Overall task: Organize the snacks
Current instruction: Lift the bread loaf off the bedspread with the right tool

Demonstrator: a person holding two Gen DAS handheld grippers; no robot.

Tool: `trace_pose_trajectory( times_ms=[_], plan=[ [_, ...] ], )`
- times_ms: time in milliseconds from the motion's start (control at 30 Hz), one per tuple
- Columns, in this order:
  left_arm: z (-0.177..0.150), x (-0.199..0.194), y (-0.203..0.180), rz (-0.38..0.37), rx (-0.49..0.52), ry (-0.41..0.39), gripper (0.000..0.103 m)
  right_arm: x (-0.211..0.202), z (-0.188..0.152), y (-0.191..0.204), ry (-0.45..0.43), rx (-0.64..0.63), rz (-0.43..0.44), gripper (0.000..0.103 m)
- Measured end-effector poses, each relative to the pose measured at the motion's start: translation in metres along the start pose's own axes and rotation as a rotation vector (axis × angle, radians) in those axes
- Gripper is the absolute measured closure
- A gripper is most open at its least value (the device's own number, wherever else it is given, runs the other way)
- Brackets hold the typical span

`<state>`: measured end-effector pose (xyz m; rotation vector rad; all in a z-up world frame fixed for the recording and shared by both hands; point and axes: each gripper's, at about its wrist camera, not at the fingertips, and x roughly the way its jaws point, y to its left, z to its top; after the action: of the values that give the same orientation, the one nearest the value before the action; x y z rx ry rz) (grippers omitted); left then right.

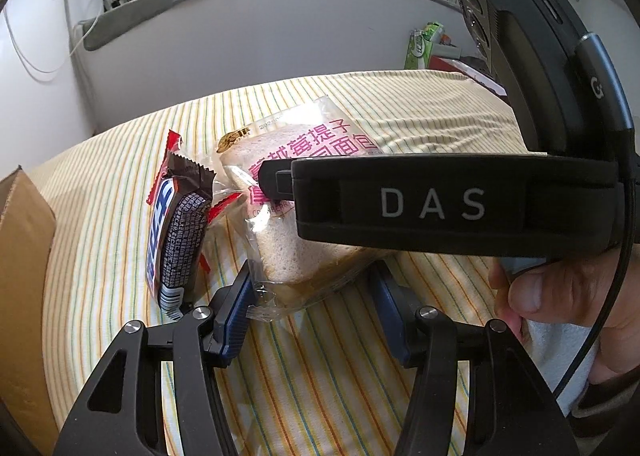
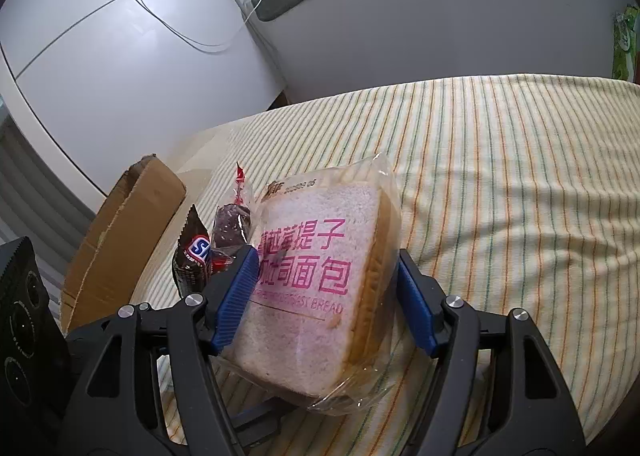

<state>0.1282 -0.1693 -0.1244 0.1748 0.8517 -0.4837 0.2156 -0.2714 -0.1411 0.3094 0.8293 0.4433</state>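
A clear bag of sliced bread (image 1: 288, 248) with pink lettering lies on the striped cloth. My left gripper (image 1: 312, 276) has its blue pads pressed on the bag's near corner. My right gripper (image 2: 327, 256) clamps the same bread bag (image 2: 316, 296) across its width, one pad on each side. A brown chocolate bar (image 1: 176, 232) leans just left of the bread, and it also shows in the right wrist view (image 2: 192, 260). Behind that bar sits a small dark snack (image 2: 230, 228) in a clear and red wrapper. The right gripper's black body (image 1: 432, 204) crosses over the bread.
An open cardboard box (image 1: 24, 256) stands at the cloth's left edge, its flap (image 2: 120, 240) close to the chocolate bar. A hand (image 1: 560, 296) holds the right tool. A green packet (image 1: 422, 46) stands beyond the far edge. White furniture (image 2: 120, 56) rises behind.
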Motion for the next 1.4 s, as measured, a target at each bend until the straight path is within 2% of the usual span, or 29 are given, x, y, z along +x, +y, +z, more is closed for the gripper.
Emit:
trace_pose_trajectory(
  times_ms=[167,367,500,700,933,1233,1400],
  plan=[
    [0.002,-0.005,-0.010,0.002,0.014,-0.026,0.048,-0.017,-0.006,0.004,-0.036,0.002,0.008,0.036],
    [-0.016,-0.038,-0.027,-0.034,0.026,-0.161,0.048,-0.061,-0.029,0.017,-0.113,0.044,0.004,0.036],
    [-0.031,-0.073,-0.044,-0.035,0.075,-0.253,0.048,-0.100,-0.034,0.038,-0.187,0.031,-0.006,0.036],
    [-0.023,-0.134,-0.051,-0.024,0.130,-0.385,0.047,-0.168,-0.019,0.088,-0.311,-0.068,-0.028,0.036],
    [-0.024,-0.192,-0.057,-0.015,0.148,-0.497,0.048,-0.209,-0.018,0.124,-0.384,-0.130,-0.034,0.036],
    [-0.035,-0.198,-0.066,-0.007,0.160,-0.508,0.047,-0.211,-0.027,0.125,-0.375,-0.125,-0.026,0.036],
    [-0.025,-0.198,-0.060,-0.011,0.148,-0.487,0.047,-0.197,-0.031,0.120,-0.340,-0.121,-0.025,0.036]
  ],
)
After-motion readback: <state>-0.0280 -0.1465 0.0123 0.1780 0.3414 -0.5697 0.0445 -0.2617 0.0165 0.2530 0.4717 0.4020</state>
